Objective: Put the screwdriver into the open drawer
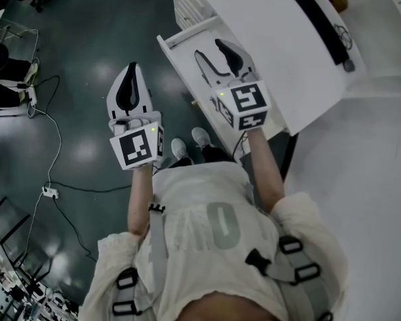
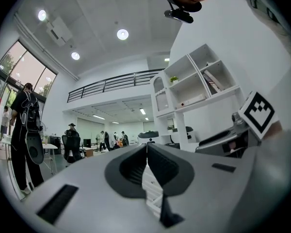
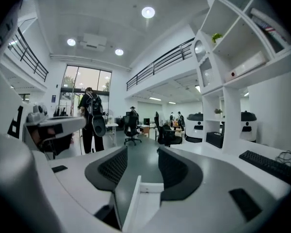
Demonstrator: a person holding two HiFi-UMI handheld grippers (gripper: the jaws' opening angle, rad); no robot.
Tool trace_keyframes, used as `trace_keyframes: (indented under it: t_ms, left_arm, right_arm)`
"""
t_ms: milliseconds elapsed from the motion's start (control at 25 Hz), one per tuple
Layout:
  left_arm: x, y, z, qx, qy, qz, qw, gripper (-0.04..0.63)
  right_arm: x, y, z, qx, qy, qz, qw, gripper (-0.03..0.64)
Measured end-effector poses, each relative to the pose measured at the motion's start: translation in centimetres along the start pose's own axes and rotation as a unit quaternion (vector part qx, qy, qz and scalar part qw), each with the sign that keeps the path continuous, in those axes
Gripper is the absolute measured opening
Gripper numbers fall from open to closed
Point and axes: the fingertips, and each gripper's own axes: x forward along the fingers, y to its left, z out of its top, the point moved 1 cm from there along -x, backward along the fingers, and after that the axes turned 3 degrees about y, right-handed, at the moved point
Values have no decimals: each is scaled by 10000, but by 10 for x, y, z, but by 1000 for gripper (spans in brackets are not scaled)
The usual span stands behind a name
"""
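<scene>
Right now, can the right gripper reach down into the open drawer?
Probably yes. The right gripper hangs over the open drawer with its jaws apart and empty. Nothing seems to lie between it and the drawer's inside.

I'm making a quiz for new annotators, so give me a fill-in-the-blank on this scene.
The left hand-held gripper has its jaws ____, with nothing between them. The white drawer below the right hand-held gripper, whose jaws are apart and empty, stands ____. A black ____ lies on the white desk.
Missing words: shut; open; keyboard.
</scene>
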Motion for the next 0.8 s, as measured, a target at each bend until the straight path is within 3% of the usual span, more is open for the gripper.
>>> trace_keyframes:
  t_ms: [200, 480, 600, 800]
  left_arm:
    - [0, -7, -1, -3, 78, -42, 10000, 6]
    - [6, -10, 3, -21, 17, -113, 9999, 6]
    - [7, -11, 5, -34, -6, -131, 9999, 6]
    - [8, -17, 8, -69, -45, -191, 9998, 6]
  right_arm:
    - [-22, 0, 19, 342, -450, -98, 9984, 194]
    - [-37, 1, 33, 163, -901, -456, 9948, 58]
    - [-40, 1, 37, -11, -976, -461, 9942, 36]
    - [-48, 4, 37, 216, -1009, -526, 9933, 9]
